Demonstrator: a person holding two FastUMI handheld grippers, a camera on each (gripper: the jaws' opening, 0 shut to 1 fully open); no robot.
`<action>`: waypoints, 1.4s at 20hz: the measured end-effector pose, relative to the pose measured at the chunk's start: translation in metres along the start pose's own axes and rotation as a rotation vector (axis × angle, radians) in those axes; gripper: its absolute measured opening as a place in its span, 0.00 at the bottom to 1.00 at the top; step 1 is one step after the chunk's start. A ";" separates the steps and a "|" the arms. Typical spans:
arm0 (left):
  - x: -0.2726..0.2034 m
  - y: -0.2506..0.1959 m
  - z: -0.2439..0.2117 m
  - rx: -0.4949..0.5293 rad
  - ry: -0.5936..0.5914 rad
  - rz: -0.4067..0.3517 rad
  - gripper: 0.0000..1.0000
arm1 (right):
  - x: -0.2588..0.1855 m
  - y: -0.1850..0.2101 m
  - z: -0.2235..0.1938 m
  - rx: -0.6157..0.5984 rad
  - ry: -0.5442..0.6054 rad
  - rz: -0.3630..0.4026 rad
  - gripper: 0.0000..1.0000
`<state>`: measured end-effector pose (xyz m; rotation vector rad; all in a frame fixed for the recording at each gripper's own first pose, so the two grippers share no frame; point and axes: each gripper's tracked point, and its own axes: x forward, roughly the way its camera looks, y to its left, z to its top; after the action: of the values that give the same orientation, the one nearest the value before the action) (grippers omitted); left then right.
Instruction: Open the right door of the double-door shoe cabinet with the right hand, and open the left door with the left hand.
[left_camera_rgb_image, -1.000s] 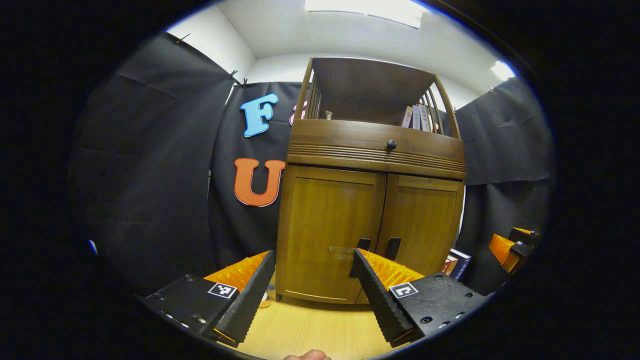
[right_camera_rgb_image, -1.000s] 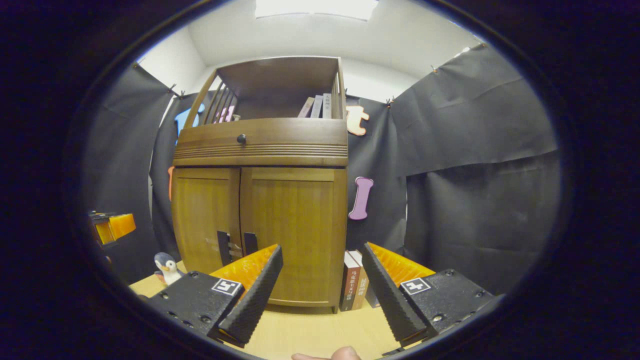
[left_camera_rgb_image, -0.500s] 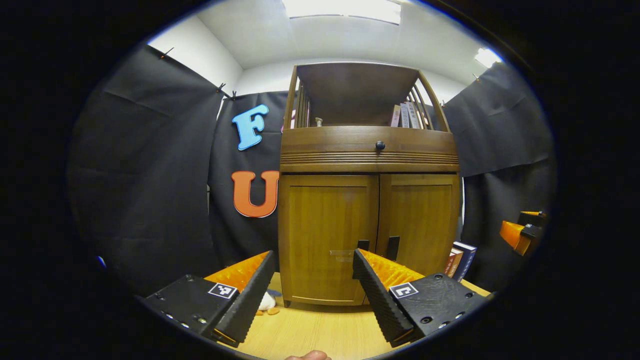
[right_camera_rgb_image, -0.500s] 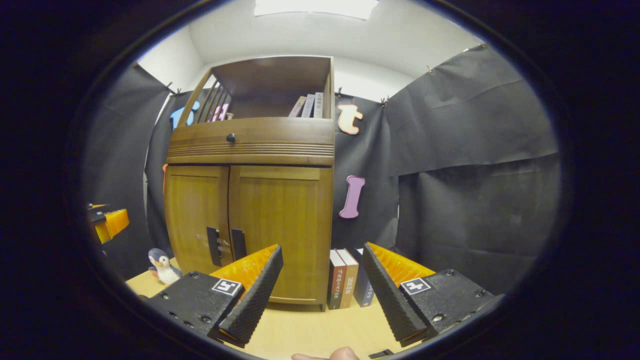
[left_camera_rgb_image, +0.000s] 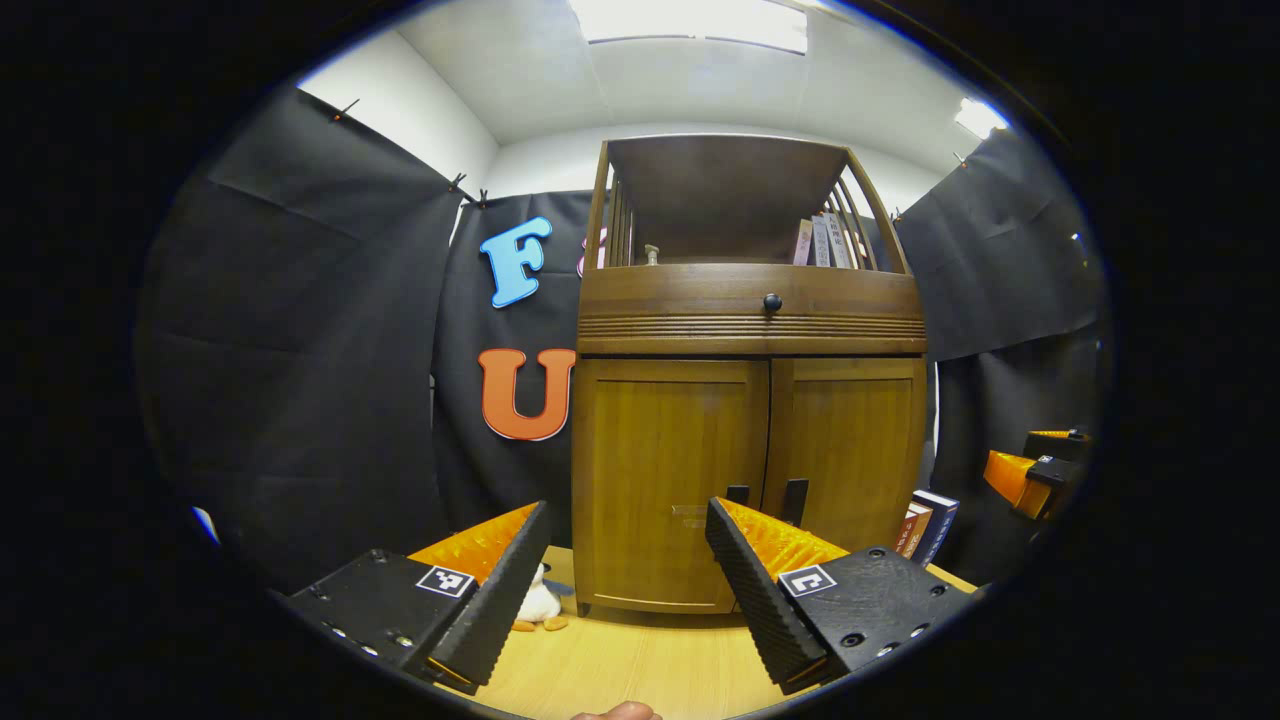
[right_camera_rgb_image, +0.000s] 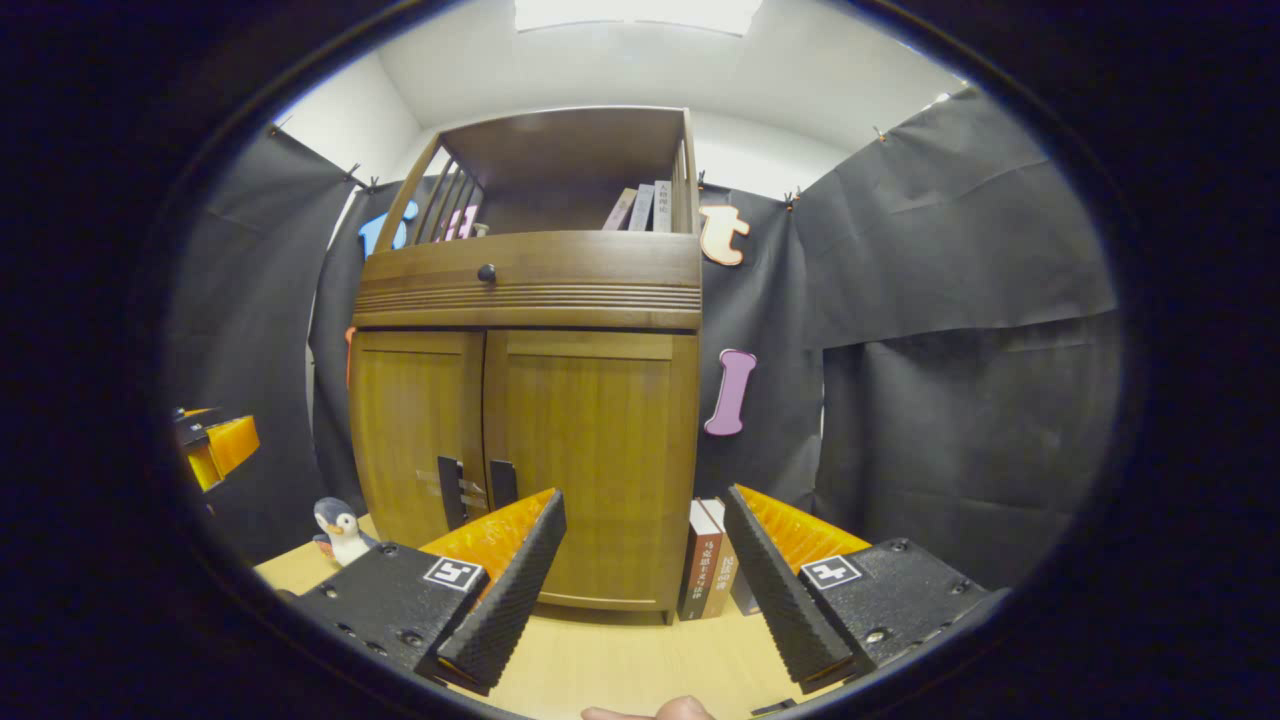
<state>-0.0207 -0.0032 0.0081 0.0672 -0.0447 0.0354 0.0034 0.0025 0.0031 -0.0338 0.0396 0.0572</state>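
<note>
Both doors are closed. In the right gripper view the cabinet (right_camera_rgb_image: 525, 400) stands left of centre, and the right gripper (right_camera_rgb_image: 645, 565), fingers spread and empty, should swing left onto the right handle (right_camera_rgb_image: 502, 483). The left gripper (left_camera_rgb_image: 625, 570) is likewise spread, its handle (left_camera_rgb_image: 738, 493) just above its right finger.

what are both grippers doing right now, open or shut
Left gripper: open, holding nothing, short of the cabinet.
Right gripper: open, holding nothing.

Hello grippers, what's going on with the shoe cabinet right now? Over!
Left gripper open, short of the cabinet. Right gripper open, also short. Left door and right door both shut, handles untouched. Nothing in the way.
</note>
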 end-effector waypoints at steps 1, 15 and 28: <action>-0.001 0.002 0.000 -0.006 0.002 -0.003 0.95 | 0.004 0.004 0.001 0.000 -0.002 0.005 1.00; 0.001 0.049 -0.003 0.031 0.017 0.040 0.95 | 0.062 0.070 -0.011 -0.013 0.019 0.050 1.00; 0.009 0.071 -0.009 0.037 0.025 0.101 0.95 | 0.149 0.127 -0.073 0.014 0.217 0.135 0.98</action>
<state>-0.0142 0.0685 0.0044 0.1015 -0.0223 0.1375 0.1418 0.1353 -0.0797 -0.0227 0.2588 0.1881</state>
